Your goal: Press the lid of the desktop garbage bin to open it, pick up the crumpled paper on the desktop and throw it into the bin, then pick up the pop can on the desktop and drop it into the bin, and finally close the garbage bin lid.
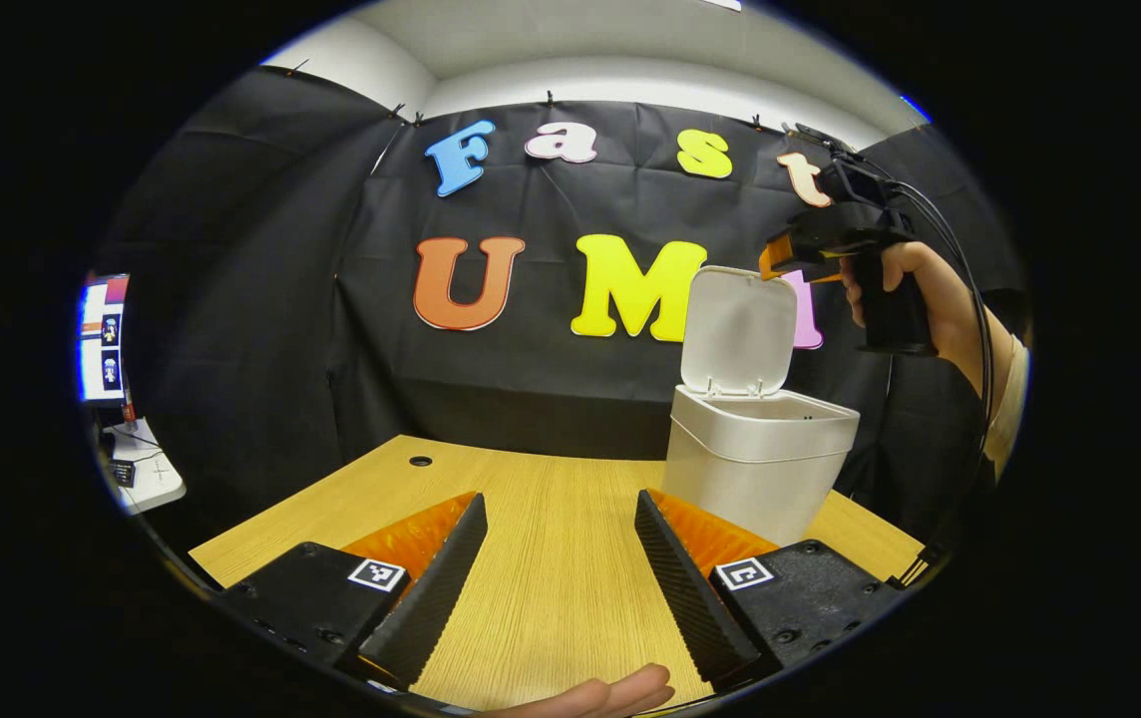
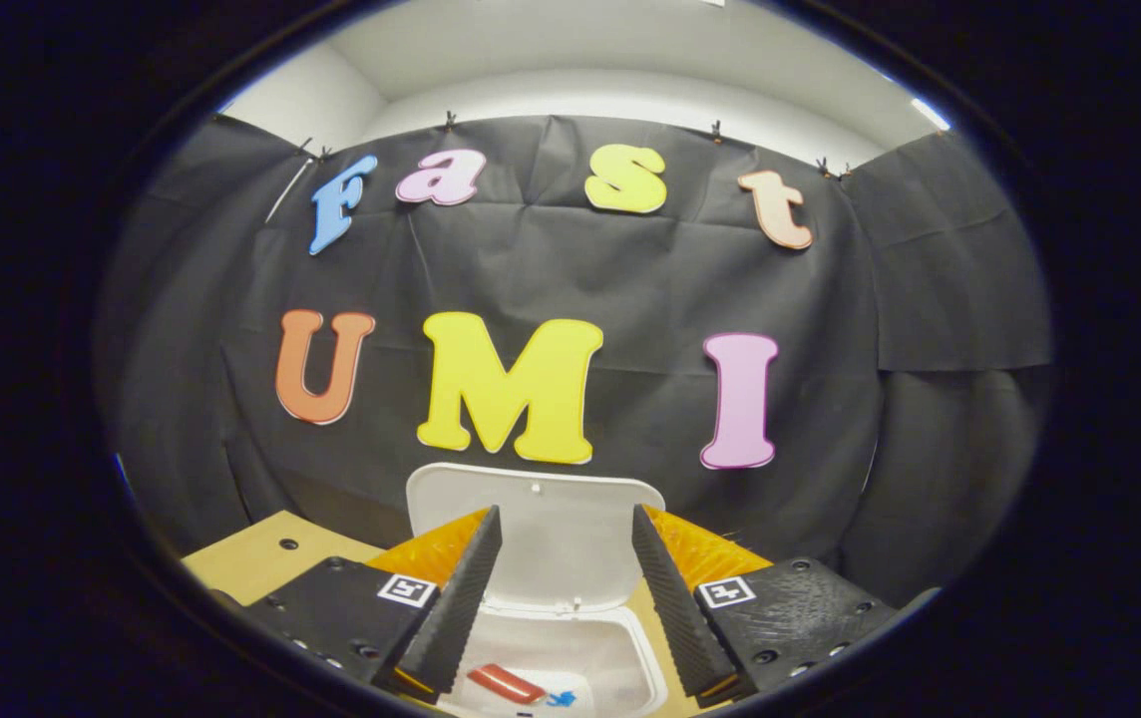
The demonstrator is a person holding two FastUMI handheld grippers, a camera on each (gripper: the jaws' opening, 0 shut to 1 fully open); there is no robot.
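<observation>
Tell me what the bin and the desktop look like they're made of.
Bin: looks like moulded plastic, off-white and matte, with smooth rounded corners and soft, even shading on the raised lid. Desktop: light wood-grain surface, fine parallel lines, low sheen; veneer or laminate rather than solid wood is likely, but the pictures can't settle that.

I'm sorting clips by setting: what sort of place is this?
Most likely a staged recording booth, not a home. Black cloth is clipped up as walls around a wooden desk, a monitor stands at the side, and a hand-held gripper hovers over an open white bin.
</observation>
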